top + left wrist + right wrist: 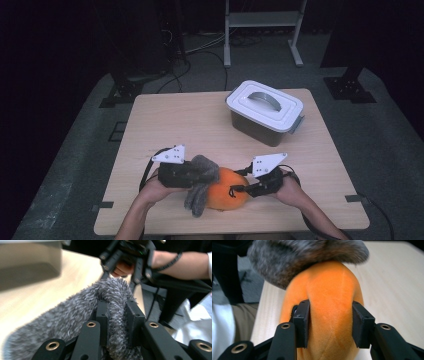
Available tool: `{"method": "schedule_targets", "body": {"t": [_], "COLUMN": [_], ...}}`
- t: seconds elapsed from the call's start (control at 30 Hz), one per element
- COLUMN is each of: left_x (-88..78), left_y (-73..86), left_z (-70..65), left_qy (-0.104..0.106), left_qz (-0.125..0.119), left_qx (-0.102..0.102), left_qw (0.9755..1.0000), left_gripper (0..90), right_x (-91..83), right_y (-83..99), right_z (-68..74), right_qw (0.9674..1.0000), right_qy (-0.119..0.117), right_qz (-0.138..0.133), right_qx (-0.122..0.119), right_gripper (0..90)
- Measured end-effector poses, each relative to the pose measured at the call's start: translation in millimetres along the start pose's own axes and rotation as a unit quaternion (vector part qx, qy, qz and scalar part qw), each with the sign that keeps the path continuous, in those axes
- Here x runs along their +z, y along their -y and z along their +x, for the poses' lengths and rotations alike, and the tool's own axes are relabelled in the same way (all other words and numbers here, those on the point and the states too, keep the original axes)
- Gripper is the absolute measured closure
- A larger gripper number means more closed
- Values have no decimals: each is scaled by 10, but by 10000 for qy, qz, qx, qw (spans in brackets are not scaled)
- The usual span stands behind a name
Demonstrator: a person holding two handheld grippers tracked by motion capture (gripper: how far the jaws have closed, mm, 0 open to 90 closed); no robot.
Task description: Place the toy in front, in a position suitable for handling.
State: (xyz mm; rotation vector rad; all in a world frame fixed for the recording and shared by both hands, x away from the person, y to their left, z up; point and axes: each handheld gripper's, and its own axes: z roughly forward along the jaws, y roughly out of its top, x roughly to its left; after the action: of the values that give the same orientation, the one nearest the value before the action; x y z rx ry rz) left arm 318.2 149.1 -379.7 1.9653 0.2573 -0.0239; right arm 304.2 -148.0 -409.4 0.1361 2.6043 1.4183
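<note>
One orange plush toy [227,195], one grey furry cloth [201,186], one lidded container [264,112].

No text, label, brand, number or sign can be read on anything in these views.

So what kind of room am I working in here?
Probably a lab or recording studio: one bare wooden table on grey carpet, dark surroundings, black stand bases and loose cables on the floor behind.
</note>
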Motion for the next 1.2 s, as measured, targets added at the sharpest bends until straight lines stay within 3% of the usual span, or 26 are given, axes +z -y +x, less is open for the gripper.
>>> {"method": "schedule_targets", "body": {"t": [0.1,0.2,0.37,0.43,0.53,0.6,0.67,0.77,0.83,0.93,1.0,1.07,1.13,1.2], "left_x": [32,157,338,352,356,354,311,197,144,175,252,286,250,208], "left_y": [-74,-32,100,91,61,44,27,-27,-68,-74,-38,-28,-73,-129], "left_z": [30,38,-15,-35,-66,-85,-69,-23,-3,-9,-15,-14,-7,-5], "left_qy": [-6,-111,74,104,208,283,239,77,-12,11,115,188,160,108], "left_qz": [17,446,509,515,559,554,478,303,276,435,546,488,420,373], "left_qx": [49,85,13,23,85,116,113,82,96,109,115,85,120,163], "left_qw": [10000,9989,9987,9986,9982,9980,9985,9995,9996,9990,9984,9986,9989,9991], "left_gripper": [752,752,751,752,751,751,751,752,751,751,750,750,750,748], "right_x": [-7,-7,-47,-53,-21,59,106,68,22,-45,-67,-68,-64,-88], "right_y": [-49,-7,165,146,95,106,164,187,176,179,196,179,135,93], "right_z": [-8,-30,-82,-62,-35,-9,-21,-35,-19,-9,-20,-4,7,-10], "right_qw": [9996,9996,9994,9972,9948,9955,9948,9966,9990,9999,9999,9999,9997,9996], "right_qy": [54,-27,-115,-149,-160,-30,40,75,96,84,59,85,104,73], "right_qz": [72,99,-58,-160,-327,-191,-235,-161,-58,0,-60,-83,-48,-195], "right_qx": [-263,-257,333,709,949,929,991,803,429,61,86,-33,-194,-195], "right_gripper": [547,533,321,260,249,293,364,464,498,552,562,576,581,586]}}
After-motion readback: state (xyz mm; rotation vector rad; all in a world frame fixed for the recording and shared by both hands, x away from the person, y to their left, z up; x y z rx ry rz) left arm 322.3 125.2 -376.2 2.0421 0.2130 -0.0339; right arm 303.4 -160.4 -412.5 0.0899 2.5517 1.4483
